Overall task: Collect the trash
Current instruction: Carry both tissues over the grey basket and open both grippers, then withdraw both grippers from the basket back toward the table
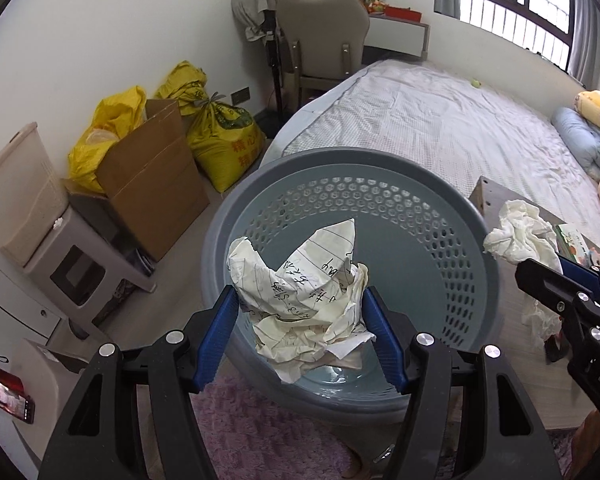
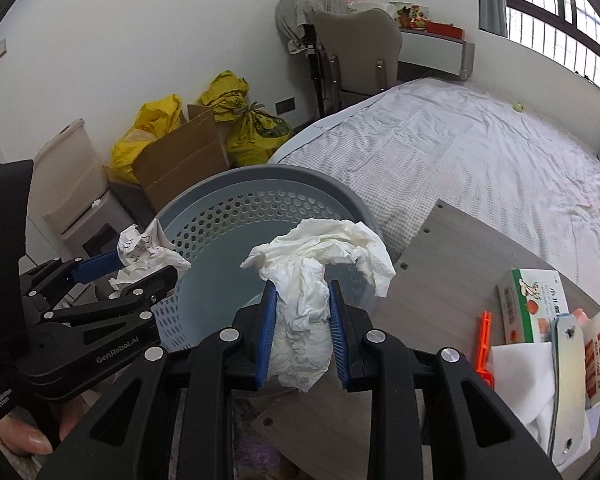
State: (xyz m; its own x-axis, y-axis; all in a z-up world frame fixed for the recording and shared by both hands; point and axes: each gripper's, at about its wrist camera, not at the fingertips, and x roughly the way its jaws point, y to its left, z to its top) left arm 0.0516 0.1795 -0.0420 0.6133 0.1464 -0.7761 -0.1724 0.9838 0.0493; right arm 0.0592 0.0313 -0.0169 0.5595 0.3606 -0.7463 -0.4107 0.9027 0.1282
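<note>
Above a grey basket (image 1: 432, 216), the left tool (image 1: 298, 332) pinches a crumpled handwritten paper (image 1: 300, 300) while the right tool (image 2: 302, 336) pinches a white tissue wad (image 2: 312, 280) beside the table (image 2: 452, 248).

One basket (image 1: 236, 216), two paper wads (image 1: 300, 296) (image 2: 320, 276), three yellow sacks (image 1: 224, 140), one cardboard box (image 1: 156, 176).

Basket (image 1: 452, 216) sits on the floor just left of the desk (image 2: 460, 248), bed (image 1: 440, 120) right behind both. Cardboard box (image 1: 152, 184) and sacks (image 1: 220, 136) are off to the left by the wall, chair (image 1: 324, 32) further back.
</note>
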